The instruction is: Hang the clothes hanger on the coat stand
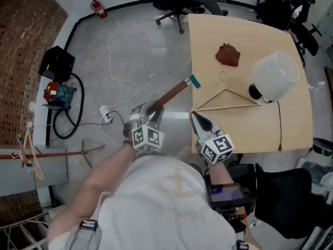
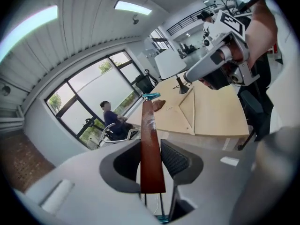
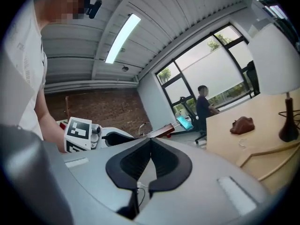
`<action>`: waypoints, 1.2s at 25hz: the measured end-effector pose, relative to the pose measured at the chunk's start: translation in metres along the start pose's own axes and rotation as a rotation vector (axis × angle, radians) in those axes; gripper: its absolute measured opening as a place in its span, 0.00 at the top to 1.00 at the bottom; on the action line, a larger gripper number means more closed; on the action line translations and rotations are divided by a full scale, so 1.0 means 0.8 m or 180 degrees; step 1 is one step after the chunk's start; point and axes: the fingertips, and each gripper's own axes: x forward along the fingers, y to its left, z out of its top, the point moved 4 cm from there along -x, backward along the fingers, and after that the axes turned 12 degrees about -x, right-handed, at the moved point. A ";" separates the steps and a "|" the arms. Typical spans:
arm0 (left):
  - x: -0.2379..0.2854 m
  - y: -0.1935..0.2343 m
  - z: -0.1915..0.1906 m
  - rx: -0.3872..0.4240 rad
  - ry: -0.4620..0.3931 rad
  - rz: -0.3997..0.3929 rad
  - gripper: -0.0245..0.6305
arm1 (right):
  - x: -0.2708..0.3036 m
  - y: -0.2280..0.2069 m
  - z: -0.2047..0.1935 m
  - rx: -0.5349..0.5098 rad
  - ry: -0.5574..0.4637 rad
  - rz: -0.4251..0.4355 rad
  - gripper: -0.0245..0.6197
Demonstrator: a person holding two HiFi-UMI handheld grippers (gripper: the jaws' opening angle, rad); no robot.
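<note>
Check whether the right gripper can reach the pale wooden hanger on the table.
Probably yes. The right gripper sits beside the hanger, at its near corner, nothing between; the lamp stands at the far end. Its jaws are together, so they must open first.

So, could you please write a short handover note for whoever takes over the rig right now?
Left gripper: shut on a dark wooden bar with a teal tip, apparently part of a hanger, held in the air beside the table.
Right gripper: shut, empty, at the table's near edge.
A light wooden hanger lies flat on the table.
Done: nothing hung yet.
Left: find the coat stand, which I cannot pick out for certain, and hang the hanger there.
</note>
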 end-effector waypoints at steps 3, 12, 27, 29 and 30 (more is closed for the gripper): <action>-0.031 0.024 -0.038 -0.0133 0.0119 0.0203 0.76 | 0.036 0.027 0.003 -0.0057 0.0021 0.0249 0.94; -0.140 0.048 -0.156 -0.0587 0.0421 0.0644 0.76 | 0.102 0.151 -0.007 -0.0228 0.0230 0.0905 0.94; -0.387 0.078 -0.370 -0.1404 0.0959 0.1480 0.76 | 0.204 0.438 -0.046 -0.0481 0.0510 0.2094 0.94; -0.417 0.088 -0.389 -0.1464 0.1007 0.1623 0.76 | 0.220 0.478 -0.051 -0.0491 0.0521 0.2289 0.94; -0.430 0.091 -0.397 -0.1499 0.1024 0.1687 0.76 | 0.226 0.496 -0.053 -0.0510 0.0534 0.2381 0.94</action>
